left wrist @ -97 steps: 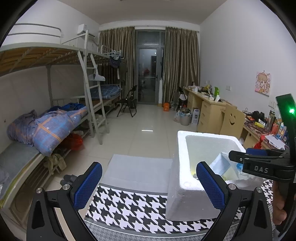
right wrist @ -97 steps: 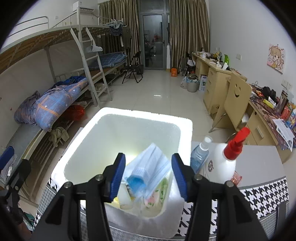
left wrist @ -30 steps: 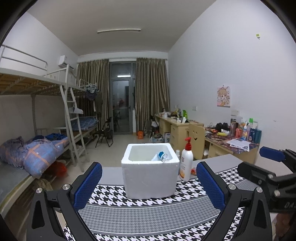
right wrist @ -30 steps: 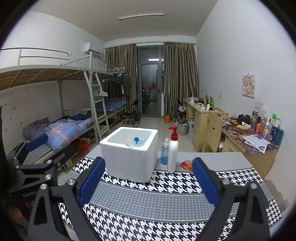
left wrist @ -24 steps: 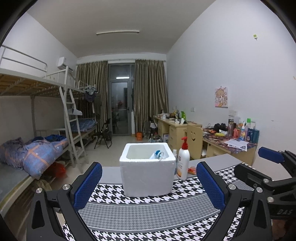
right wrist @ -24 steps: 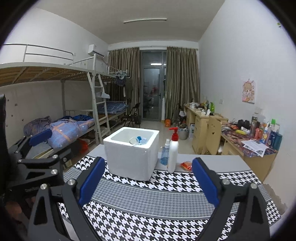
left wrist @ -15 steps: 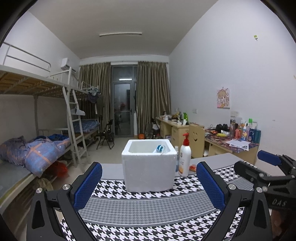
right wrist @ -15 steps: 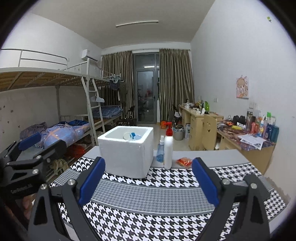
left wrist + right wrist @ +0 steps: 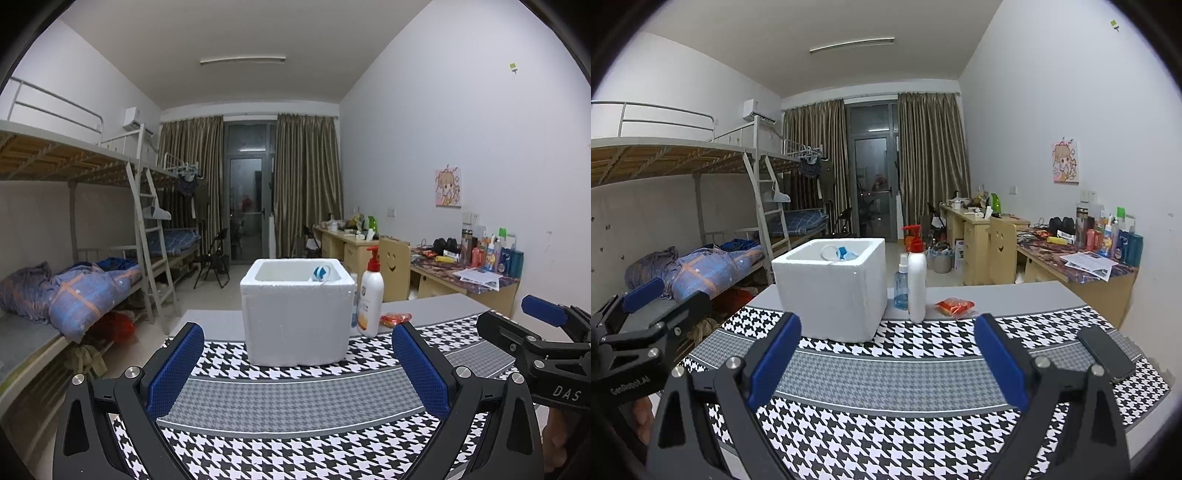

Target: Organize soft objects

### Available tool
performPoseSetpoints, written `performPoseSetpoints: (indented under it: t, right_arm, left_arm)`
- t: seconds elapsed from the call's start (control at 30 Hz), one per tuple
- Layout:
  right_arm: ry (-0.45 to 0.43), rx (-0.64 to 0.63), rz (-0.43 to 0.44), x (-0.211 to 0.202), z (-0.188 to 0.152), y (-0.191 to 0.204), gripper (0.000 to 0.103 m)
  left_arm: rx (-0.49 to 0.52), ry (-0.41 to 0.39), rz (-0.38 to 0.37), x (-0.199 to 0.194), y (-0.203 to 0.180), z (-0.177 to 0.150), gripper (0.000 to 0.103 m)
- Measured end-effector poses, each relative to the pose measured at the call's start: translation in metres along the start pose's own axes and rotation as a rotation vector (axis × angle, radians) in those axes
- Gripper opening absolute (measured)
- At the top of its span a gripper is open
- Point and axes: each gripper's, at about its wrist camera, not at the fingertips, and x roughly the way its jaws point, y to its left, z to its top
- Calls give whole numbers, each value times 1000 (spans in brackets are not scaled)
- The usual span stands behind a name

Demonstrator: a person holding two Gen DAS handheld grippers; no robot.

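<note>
A white foam box (image 9: 297, 315) (image 9: 831, 288) stands on the houndstooth table cloth (image 9: 295, 391) (image 9: 894, 373). Soft blue and white items (image 9: 320, 274) (image 9: 844, 254) poke above its rim. My left gripper (image 9: 297, 367) is open and empty, well back from the box over the cloth. Likewise, my right gripper (image 9: 886, 358) is open and empty, level with the left and to its right. Each gripper shows at the edge of the other's view.
A white pump bottle (image 9: 370, 297) (image 9: 916, 280) and a blue spray bottle (image 9: 901, 286) stand right of the box. A red packet (image 9: 396, 318) (image 9: 955, 307) lies beside them. A dark phone (image 9: 1106, 352) lies at the cloth's right edge. Bunk beds stand left, desks right.
Both grippers drew back from the foam box and lowered to the near side of the table. The right gripper let go of the soft blue packet, which now sits in the box.
</note>
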Motion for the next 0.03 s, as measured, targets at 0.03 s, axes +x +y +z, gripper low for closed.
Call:
performPoseSetpoints:
  t: [0.03]
  right_arm:
    - [1, -2, 1, 0, 0, 0, 97]
  left_arm:
    - [3, -1, -1, 1, 0, 2, 102]
